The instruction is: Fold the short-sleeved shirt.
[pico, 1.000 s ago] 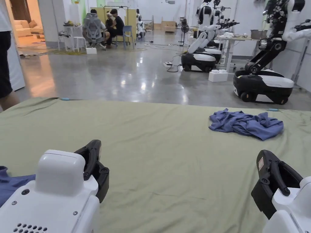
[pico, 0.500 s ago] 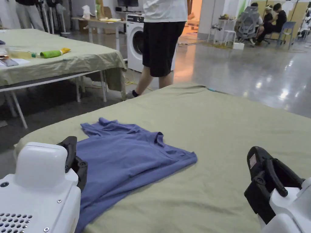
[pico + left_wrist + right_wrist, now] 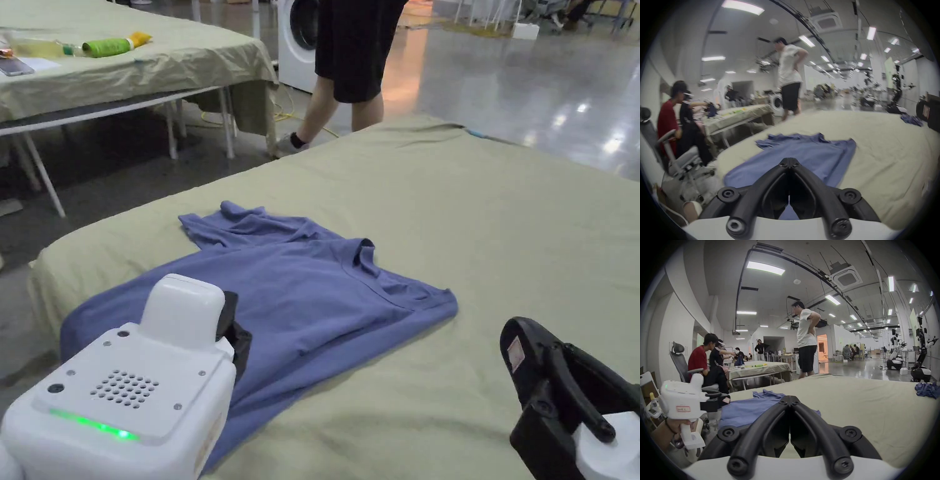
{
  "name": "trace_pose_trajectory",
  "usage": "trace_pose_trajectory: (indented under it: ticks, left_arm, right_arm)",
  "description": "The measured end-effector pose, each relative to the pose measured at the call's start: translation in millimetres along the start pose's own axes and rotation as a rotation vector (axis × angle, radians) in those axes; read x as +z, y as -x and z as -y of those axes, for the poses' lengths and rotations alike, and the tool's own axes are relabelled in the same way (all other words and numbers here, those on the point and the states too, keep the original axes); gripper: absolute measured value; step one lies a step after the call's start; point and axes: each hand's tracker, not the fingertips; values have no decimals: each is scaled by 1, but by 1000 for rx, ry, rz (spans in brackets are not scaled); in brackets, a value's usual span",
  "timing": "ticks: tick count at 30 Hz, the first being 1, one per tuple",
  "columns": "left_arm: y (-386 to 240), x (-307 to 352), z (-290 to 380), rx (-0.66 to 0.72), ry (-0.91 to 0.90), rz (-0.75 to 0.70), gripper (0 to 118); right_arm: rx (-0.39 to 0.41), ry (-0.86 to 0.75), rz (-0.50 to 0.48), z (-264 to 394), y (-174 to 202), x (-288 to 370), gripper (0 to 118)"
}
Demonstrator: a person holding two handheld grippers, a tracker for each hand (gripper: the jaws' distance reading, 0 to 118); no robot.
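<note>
Left gripper (image 3: 234, 334) now above shirt (image 3: 312, 300) hem.

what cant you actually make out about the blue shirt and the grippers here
- Blue shirt: near hem hidden behind the left gripper in the head view.
- Its far sleeve: bunched, shape unclear.
- Right gripper: fingertips cut off by the head view's edge.
- Second blue garment: crumpled, type unclear.

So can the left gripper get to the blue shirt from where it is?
Probably yes. The left gripper hangs right over the blue shirt, jaws shut and empty, with nothing between them; it would need to open first.
</note>
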Motion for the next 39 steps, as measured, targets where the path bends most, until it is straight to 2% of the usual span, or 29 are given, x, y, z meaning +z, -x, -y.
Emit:
trace_pose_trajectory:
  ticks: [3, 5, 6, 7, 8, 9, 12, 16, 19, 20, 21, 22, 23, 24, 28, 33, 36, 39]
  left_arm:
    - [6, -45, 0, 95, 122, 124, 1]
    - [15, -82, -5, 161, 226, 266, 27]
    - [14, -94, -6, 161, 273, 283, 43]
    - [14, -108, -9, 136, 308, 268, 81]
    - [12, -120, -13, 91, 318, 247, 101]
    - [11, -129, -14, 51, 322, 226, 107]
    - [2, -151, -20, -19, 326, 212, 111]
    - [-12, -171, -14, -44, 505, 221, 111]
    - [-17, -172, -15, 4, 498, 216, 94]
    - [-16, -168, -18, 44, 465, 220, 83]
    - [-16, -165, -20, 81, 434, 213, 61]
    - [-12, -162, -20, 122, 419, 189, 12]
    - [-9, -161, -19, 175, 406, 166, 5]
    - [-7, -160, -18, 231, 421, 212, 5]
    - [-1, -161, -11, 293, 422, 214, 5]
    - [17, -143, -18, 640, 312, 373, 5]
    - [2, -129, -34, 637, 277, 353, 5]
    - [-16, -117, -49, 679, 206, 431, 5]
  right_arm:
    - [16, 27, 40, 8, -14, -5, 3]
    - [27, 52, 59, 12, -23, -7, 3]
    - [29, 58, 61, 13, -27, -8, 3]
    - [30, 64, 66, 16, -29, -7, 3]
    - [30, 69, 76, 18, -32, -6, 3]
    - [26, 73, 84, 19, -34, -6, 3]
    - [11, 94, 104, 24, -43, -6, 3]
    - [-3, 113, 124, 29, -49, -7, 3]
    - [2, 126, 132, 33, -53, -3, 3]
    - [4, 128, 135, 35, -53, -2, 3]
    - [3, 130, 138, 36, -54, -1, 3]
    - [-2, 134, 142, 37, -54, 1, 3]
    - [-13, 137, 144, 39, -56, 4, 3]
    - [-24, 139, 144, 40, -57, 6, 3]
    - [-64, 152, 175, 43, -63, 16, 3]
    - [-102, 148, 248, 42, -77, 39, 3]
    - [-112, 138, 303, 42, -90, 62, 3]
    - [-95, 135, 391, 38, -101, 89, 3]
